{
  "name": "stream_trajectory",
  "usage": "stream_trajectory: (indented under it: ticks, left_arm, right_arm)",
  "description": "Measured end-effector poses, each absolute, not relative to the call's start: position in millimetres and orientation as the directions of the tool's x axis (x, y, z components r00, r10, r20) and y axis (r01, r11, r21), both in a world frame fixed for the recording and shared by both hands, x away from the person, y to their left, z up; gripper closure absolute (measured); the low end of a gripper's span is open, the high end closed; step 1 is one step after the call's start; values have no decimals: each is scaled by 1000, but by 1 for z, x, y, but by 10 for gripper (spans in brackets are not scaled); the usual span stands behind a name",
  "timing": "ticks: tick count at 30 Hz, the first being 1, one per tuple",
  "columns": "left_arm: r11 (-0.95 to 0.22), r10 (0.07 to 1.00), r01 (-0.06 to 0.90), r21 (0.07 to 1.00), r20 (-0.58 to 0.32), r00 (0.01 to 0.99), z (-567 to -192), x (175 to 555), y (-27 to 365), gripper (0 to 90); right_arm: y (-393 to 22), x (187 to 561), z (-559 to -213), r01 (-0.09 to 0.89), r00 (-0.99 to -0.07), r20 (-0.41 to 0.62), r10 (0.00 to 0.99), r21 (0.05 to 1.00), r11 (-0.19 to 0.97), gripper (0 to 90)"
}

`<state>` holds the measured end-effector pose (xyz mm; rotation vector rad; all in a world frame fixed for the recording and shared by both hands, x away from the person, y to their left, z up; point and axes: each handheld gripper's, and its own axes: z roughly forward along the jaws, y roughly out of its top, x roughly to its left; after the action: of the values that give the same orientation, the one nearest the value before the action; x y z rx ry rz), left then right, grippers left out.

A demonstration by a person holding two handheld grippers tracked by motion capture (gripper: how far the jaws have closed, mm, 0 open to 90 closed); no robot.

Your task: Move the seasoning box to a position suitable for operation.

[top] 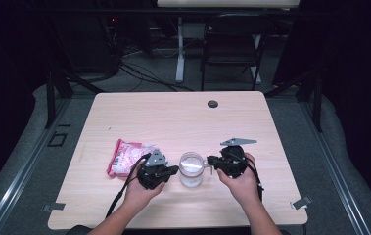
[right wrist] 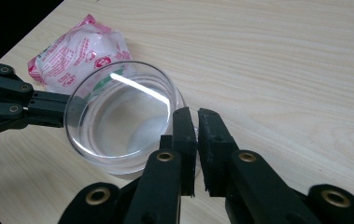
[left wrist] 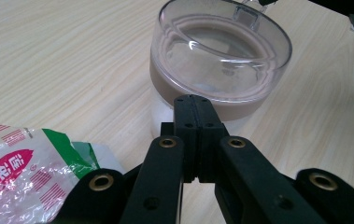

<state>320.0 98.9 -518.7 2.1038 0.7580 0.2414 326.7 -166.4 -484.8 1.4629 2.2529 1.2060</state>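
A clear, round plastic jar (top: 191, 169) with a see-through lid stands upright on the light wooden desk (top: 173, 117), near the front edge and a little right of that edge's middle. The lid carries a small tab at its rim on the side towards the right gripper. Through the clear wall a whitish filling shows in the lower part of the jar.

The left gripper (top: 173, 170), a black 2-jaw tool held in the person's left hand (top: 141, 191), lies level just left of the jar with its tips pointing at the jar's side. In the left gripper view its jaws are pressed flat together with nothing between them, and the tips sit right at the jar's wall below the lid; whether they touch it I cannot tell.

The right gripper (top: 210, 160), held in the person's right hand (top: 242, 178), comes in from the jar's right, its tips at the rim of the lid. In the right gripper view its jaws are almost together, with only a thin slit left between the pads. The slit stands at the spot where the tab would be, but the tab cannot be made out between the pads, so whether anything is pinched I cannot tell.

A crumpled pink and white plastic packet (top: 126, 156) with red print lies flat on the desk left of the left gripper, nearer the left edge, well apart from the jar.
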Motion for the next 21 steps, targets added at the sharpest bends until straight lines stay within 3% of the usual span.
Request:
stream_trajectory:
  ticks: [5,14,16,21]
  left_arm:
    - [-429,589,425,797,-110,801,-513,321,101,900]
    - [-414,558,396,820,-116,822,-505,321,91,857]
    - [-404,553,394,825,-123,824,-502,322,89,831]
    - [-370,547,380,848,-131,827,-495,328,83,652]
  right_arm:
    - [-166,326,-486,666,-493,246,834,723,181,831]
    - [-165,310,-479,583,-577,176,798,772,251,674]
    - [-163,303,-476,544,-601,126,790,789,287,628]
    - [-159,288,-473,464,-654,53,754,816,345,533]
